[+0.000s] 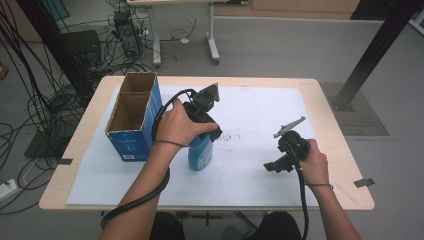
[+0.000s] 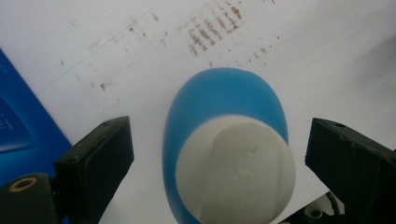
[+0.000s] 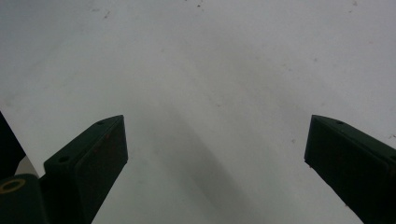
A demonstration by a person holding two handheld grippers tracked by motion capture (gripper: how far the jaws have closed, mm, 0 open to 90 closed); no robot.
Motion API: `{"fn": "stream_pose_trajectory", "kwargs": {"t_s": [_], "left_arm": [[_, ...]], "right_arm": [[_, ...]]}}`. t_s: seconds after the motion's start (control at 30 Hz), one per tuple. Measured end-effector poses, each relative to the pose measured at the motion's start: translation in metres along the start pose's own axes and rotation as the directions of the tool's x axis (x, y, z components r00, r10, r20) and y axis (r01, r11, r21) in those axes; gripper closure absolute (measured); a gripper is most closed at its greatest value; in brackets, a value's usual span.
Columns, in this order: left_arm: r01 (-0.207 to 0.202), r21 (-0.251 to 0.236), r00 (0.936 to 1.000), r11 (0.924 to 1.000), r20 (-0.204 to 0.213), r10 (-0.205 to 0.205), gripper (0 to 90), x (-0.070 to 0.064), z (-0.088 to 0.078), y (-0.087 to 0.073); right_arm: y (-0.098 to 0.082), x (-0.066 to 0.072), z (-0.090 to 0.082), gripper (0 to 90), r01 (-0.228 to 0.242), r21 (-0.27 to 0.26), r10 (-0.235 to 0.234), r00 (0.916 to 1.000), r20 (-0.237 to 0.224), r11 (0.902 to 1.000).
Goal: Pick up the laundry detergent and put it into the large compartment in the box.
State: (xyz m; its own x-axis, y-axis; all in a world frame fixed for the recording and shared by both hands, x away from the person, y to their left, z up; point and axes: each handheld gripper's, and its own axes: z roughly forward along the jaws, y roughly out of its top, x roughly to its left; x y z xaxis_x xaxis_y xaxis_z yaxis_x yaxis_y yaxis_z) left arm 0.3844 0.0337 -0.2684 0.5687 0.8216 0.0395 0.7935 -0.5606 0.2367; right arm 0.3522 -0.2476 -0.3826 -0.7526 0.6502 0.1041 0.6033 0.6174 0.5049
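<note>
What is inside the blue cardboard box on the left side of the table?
The blue cardboard box is open at the top, with two compartments whose brown inner walls show. Nothing visible rises above them; the high view's angle hides both floors, so low-lying contents cannot be ruled out.

Black grippers, blocky fingers (image 2: 95, 161), grey triangular plates, trailing black cables, thin wristbands
</note>
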Motion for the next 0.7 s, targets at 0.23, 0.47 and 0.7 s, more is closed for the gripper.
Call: {"fn": "stream_pose_trajectory", "kwargs": {"t_s": [0.23,0.47,0.7], "left_arm": [[-0.004,-0.001,1.0000,1.0000,0.003,0.004,8.1,-0.0010,-0.0005,0.0005],[-0.002,-0.005,1.0000,1.0000,0.001,0.002,8.0,-0.0011,-0.0016,0.0005],[-0.003,-0.007,1.0000,1.0000,0.001,0.003,8.0,-0.0004,-0.0024,0.0002]], "right_arm": [[-0.0002,0.0001,-0.0003,5.7,0.001,0.000,-0.001,1.0000,-0.001,1.0000],[-0.0002,-0.0003,0.0000,5.7,0.002,0.000,-0.002,1.0000,0.000,1.0000],[0.0004,0.0004,0.0011,5.7,0.003,0.000,-0.003,1.0000,-0.002,1.0000]]}}
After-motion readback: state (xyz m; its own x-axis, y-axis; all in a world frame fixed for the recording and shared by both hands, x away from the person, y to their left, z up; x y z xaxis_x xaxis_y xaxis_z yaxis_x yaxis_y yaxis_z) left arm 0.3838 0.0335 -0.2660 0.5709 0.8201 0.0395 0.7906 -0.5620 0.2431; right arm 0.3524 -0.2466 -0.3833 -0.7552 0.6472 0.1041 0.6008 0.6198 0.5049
